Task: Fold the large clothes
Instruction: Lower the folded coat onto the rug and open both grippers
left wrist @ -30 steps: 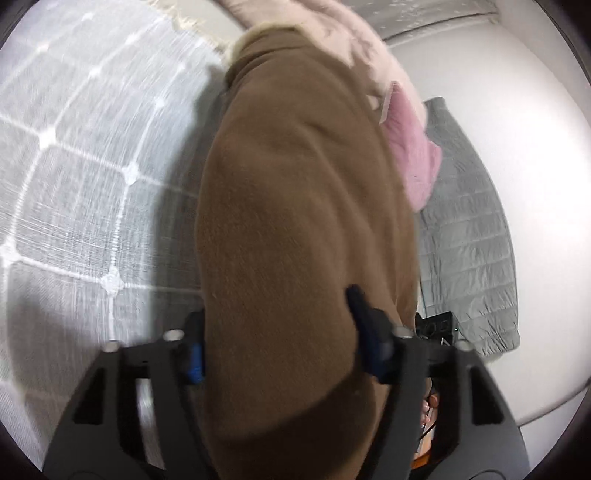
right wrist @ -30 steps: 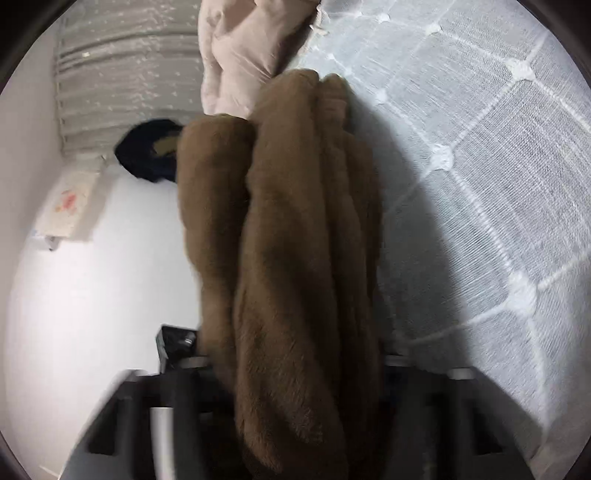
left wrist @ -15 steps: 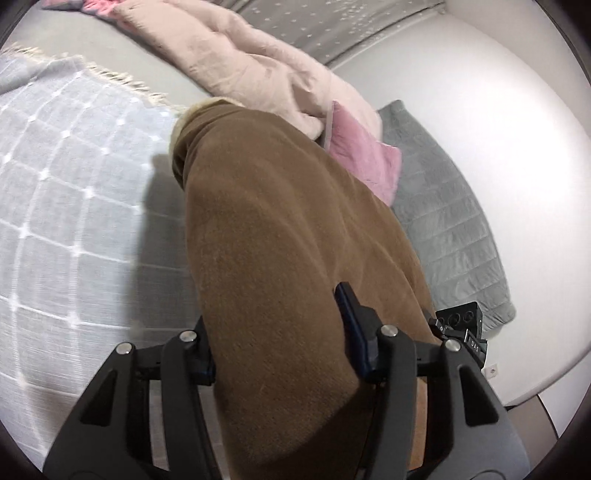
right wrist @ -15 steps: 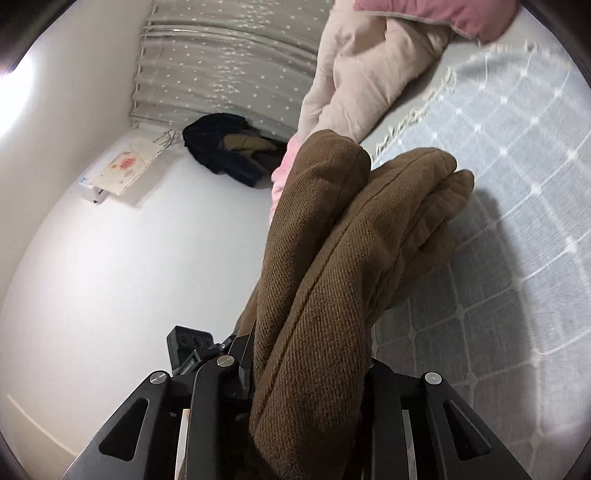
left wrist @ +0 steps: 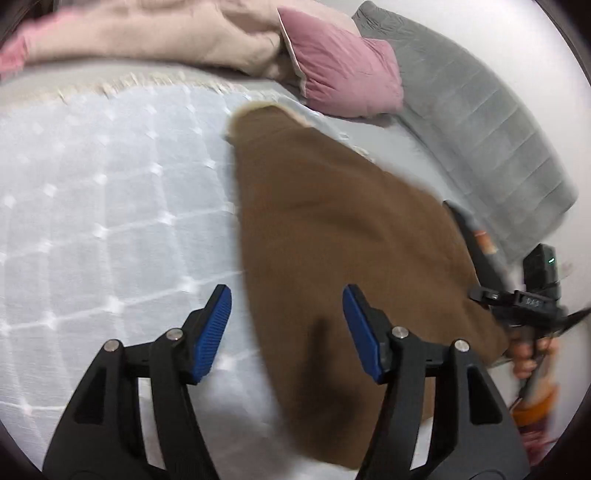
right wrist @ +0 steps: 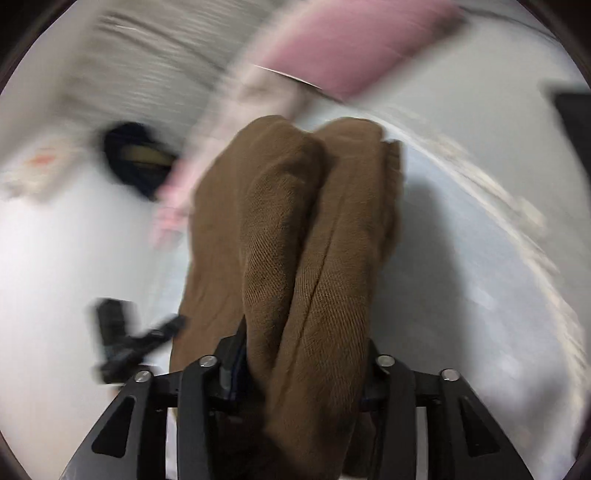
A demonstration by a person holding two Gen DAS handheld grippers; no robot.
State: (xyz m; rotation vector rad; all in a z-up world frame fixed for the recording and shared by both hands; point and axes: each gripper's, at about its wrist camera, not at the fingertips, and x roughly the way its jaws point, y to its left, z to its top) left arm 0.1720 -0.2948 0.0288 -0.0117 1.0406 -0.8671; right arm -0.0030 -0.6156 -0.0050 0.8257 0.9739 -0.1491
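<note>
A brown knit garment [left wrist: 332,229] lies spread on the pale grid-patterned blanket [left wrist: 110,203]. My left gripper [left wrist: 285,295] hovers over its near left edge. The jaws are opening, the blue pads [left wrist: 216,332] stand clear of the cloth and nothing is gripped. In the right wrist view, which is blurred, thick folds of the same brown garment [right wrist: 295,221] fill the gap of my right gripper [right wrist: 299,354]. Those jaws are opening but the cloth still sits wedged between the fingers. The right gripper [left wrist: 517,299] also shows at the garment's right edge, held by a hand [left wrist: 528,354].
A pink pillow [left wrist: 343,74] and a beige quilt [left wrist: 166,33] lie along the far side of the bed. A grey quilted pad [left wrist: 480,122] hangs at the right. A dark bundle [right wrist: 136,158] rests on the white floor to the left.
The left gripper has let go of the brown garment and its jaws stand wider. The garment has dropped flat on the blanket. The right jaws have widened around the folds, and both views have swung.
</note>
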